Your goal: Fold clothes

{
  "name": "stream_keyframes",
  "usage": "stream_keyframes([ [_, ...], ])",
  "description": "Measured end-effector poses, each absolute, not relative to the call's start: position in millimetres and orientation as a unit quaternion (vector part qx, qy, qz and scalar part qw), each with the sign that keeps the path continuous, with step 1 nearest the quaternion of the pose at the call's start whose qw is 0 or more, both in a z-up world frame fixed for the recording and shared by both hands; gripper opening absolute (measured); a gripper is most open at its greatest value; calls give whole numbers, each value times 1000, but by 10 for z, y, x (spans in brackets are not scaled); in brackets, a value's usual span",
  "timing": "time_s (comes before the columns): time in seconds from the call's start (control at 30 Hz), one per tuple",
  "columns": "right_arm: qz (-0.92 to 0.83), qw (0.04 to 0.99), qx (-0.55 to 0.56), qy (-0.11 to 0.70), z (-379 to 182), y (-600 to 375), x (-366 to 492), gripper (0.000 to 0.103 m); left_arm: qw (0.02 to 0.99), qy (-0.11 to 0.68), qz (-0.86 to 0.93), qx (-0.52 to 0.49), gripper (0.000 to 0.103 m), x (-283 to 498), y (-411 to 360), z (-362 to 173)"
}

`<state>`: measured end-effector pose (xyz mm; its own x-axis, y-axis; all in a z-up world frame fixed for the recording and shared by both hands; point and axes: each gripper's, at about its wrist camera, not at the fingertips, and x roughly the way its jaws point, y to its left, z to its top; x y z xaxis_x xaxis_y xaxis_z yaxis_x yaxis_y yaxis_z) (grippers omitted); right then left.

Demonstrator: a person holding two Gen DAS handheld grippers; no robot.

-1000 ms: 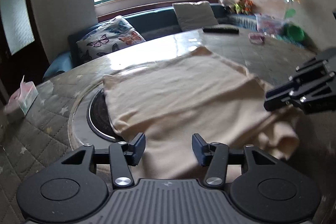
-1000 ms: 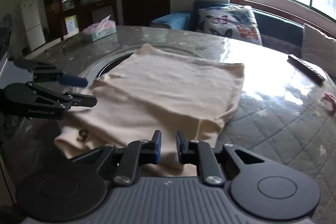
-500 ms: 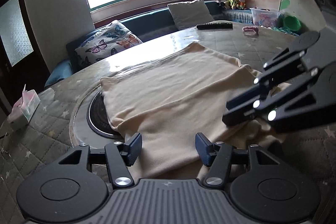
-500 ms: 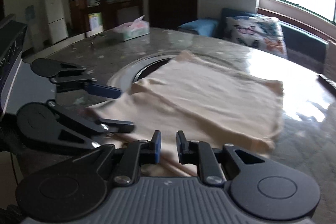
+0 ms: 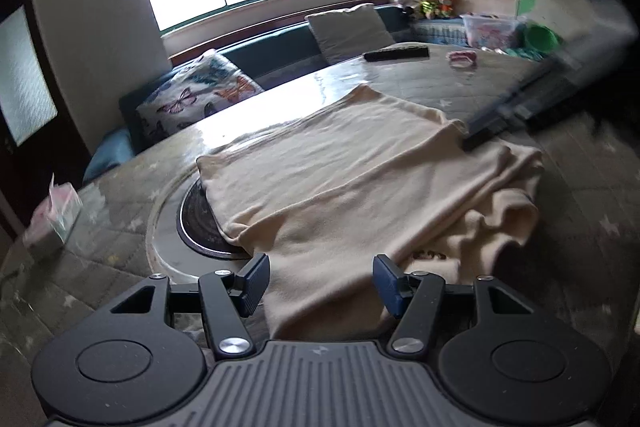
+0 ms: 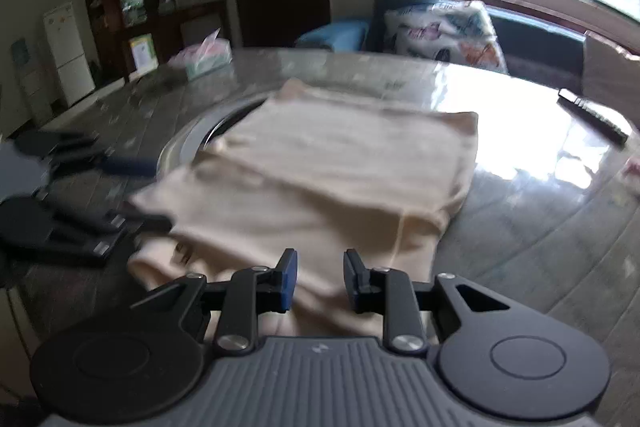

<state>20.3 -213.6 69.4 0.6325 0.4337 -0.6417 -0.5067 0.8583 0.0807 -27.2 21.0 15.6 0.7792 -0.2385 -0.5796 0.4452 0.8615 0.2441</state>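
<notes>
A cream garment (image 5: 340,179) lies folded on the round table (image 5: 120,235), with its near right part bunched up (image 5: 508,211). My left gripper (image 5: 318,283) stands open at the garment's near edge; cloth lies between its fingers and the pads do not press on it. In the right wrist view the garment (image 6: 340,167) spreads ahead of my right gripper (image 6: 318,279), whose jaws are opening over the near hem with nothing pinched. The left gripper (image 6: 144,193) shows blurred at that view's left. My right gripper (image 5: 480,133) is a blur over the garment's right edge.
A dark round recess (image 5: 196,223) in the table is partly covered by the garment. A tissue box (image 5: 52,223) sits at the left, and a remote (image 5: 396,54) and a small pink item (image 5: 462,58) at the far side. A sofa with a butterfly pillow (image 5: 196,95) stands behind.
The right gripper's jaws have parted from nearly shut. Seen from the left wrist, that gripper has drawn back to the upper right. The left jaws stand slightly wider.
</notes>
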Motion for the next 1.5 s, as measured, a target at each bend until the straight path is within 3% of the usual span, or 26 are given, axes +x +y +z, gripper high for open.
stream_keyframes([
  [0.37,237,901,-30,362,543,-2130,581,24,885,259,-254,293,60,-612,80,45],
  [0.47,249,903,-55,346,633,-2127,423,33,879,248,-263,310,60,-604,-8,-31],
  [0.57,258,901,-86,337,693,-2110,287,36,881,238,-268,308,60,-574,-68,-45],
  [0.63,261,900,-104,332,723,-2112,194,45,884,236,-275,297,51,-545,-71,-45],
  [0.7,268,898,-121,327,745,-2129,91,45,887,239,-276,285,31,-505,-62,-37],
  [0.77,277,895,-144,319,752,-2142,-34,48,892,242,-277,262,20,-454,-26,5],
  [0.83,289,890,-167,312,748,-2137,-132,60,899,245,-273,240,16,-389,4,65],
  [0.87,296,886,-178,308,741,-2129,-179,60,902,245,-272,230,13,-347,20,99],
  [1.1,319,869,-269,265,608,-1886,-335,65,914,255,-260,178,10,-114,56,252],
  [1.3,353,859,-264,260,573,-1817,-362,66,918,278,-248,134,10,49,123,288],
  [1.4,362,856,-266,256,589,-1826,-418,74,918,285,-247,125,10,103,134,293],
  [1.5,344,859,-282,255,556,-1824,-418,74,917,284,-249,129,10,97,127,298],
])
